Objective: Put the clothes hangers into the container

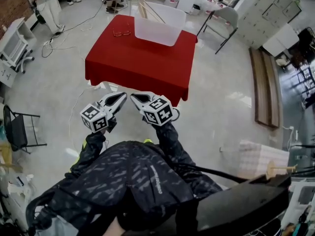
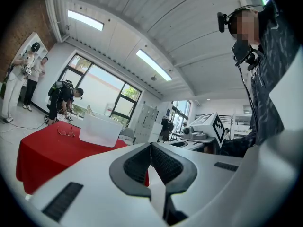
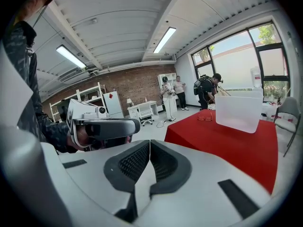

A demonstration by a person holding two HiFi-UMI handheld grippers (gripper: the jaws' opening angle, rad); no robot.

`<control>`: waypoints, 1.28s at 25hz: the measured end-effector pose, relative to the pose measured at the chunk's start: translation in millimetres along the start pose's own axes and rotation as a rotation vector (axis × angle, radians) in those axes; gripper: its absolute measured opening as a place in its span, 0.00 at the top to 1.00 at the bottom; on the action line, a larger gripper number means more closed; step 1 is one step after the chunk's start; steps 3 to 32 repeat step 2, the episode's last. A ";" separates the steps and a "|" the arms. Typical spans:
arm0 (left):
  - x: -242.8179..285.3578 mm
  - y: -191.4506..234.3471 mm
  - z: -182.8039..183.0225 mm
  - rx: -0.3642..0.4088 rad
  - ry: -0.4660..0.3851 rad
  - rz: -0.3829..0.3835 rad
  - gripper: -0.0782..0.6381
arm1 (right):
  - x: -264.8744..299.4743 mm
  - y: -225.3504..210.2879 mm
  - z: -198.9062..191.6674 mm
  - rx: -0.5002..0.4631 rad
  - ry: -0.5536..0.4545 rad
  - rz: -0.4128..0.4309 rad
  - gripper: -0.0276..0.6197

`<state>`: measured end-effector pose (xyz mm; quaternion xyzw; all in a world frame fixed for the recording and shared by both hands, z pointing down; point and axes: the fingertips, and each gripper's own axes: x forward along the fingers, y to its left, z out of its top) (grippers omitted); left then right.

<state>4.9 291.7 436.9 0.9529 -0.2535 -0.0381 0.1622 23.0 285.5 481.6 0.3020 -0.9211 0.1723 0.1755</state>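
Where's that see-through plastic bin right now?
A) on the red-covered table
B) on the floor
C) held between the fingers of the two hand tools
A: the translucent container stands on the far side of the red-covered table, while the left gripper and right gripper are short of the table, fingers closed on nothing.

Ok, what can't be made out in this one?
- Container contents: frosted walls hide them in both gripper views; too small in the head view.
- Wooden sticks at its far rim: hangers or not, too small, head view.
- Small wiry thing on the red cloth: too small in every view.
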 end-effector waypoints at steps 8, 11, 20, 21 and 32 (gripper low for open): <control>1.2 -1.8 -1.4 0.000 -0.002 0.002 0.87 | -2.7 -0.6 -3.1 0.002 0.002 0.004 0.93; 1.2 -1.8 -1.4 0.000 -0.002 0.002 0.87 | -2.7 -0.6 -3.1 0.002 0.002 0.004 0.93; 1.2 -1.8 -1.4 0.000 -0.002 0.002 0.87 | -2.7 -0.6 -3.1 0.002 0.002 0.004 0.93; 1.2 -1.8 -1.4 0.000 -0.002 0.002 0.87 | -2.7 -0.6 -3.1 0.002 0.002 0.004 0.93; 1.2 -1.8 -1.4 0.000 -0.002 0.002 0.87 | -2.7 -0.6 -3.1 0.002 0.002 0.004 0.93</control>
